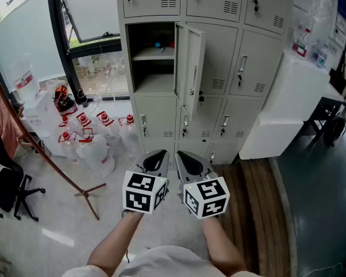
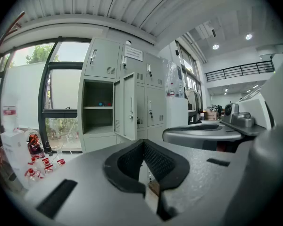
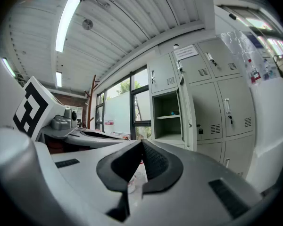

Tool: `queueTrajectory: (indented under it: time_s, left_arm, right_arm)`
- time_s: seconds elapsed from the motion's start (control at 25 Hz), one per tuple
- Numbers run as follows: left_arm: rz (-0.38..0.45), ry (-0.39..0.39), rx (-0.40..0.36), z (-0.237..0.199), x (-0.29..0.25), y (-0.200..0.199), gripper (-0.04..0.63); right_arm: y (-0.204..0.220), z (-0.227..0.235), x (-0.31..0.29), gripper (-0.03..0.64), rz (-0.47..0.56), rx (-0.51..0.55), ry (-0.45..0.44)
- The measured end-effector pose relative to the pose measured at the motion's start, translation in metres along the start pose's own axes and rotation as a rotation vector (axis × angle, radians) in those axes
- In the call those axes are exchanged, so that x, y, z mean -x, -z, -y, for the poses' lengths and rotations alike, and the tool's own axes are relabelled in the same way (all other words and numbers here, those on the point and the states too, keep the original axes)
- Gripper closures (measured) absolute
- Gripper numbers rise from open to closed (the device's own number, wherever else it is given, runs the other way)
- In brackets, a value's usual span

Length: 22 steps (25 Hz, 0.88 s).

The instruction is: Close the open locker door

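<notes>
Hovering near, well apart from the lockers (image 1: 259,68), left claw (image 1: 154,154) and right claw (image 1: 185,154) sit side by side, each pinched together on nothing, likely readied to push. Locker door (image 1: 191,68) stands ajar far centre, hinged right of its open compartment (image 1: 153,56).

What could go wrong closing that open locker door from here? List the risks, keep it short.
1. The open door stands out edge-on. The shut left tongs and right tongs could glance off its narrow edge instead of pushing its face.
2. A hard push might make it slam and bounce back open.
3. The water bottles crowd the floor left of the lockers, so stepping in from that side risks knocking them.
</notes>
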<state>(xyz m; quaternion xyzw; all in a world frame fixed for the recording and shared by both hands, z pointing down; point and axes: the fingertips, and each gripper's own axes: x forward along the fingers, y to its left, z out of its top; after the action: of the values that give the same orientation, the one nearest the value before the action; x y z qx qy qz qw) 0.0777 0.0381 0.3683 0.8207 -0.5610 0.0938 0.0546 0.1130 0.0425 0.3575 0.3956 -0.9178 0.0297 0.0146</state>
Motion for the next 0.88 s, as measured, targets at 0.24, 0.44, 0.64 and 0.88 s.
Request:
queueTrajectory:
  time_s: [0.24,0.44,0.64,0.88]
  left_arm:
    - [-0.001,-0.007,0.006,0.012,-0.007,-0.004,0.589]
    - [-0.003,-0.025,0.012,0.024,-0.017,-0.005,0.589]
    - [-0.009,-0.034,0.009,0.04,-0.03,-0.008,0.589]
    - [-0.01,-0.054,0.003,0.047,-0.04,-0.013,0.589]
  right_arm:
    - [0.0,0.013,0.007,0.612,0.003,-0.02,-0.017]
    - [0.001,0.028,0.015,0.612,0.006,-0.027,-0.04]
    - [0.0,0.043,0.024,0.612,0.012,-0.029,-0.084]
    - [-0.001,0.058,0.027,0.611,0.021,-0.035,-0.111]
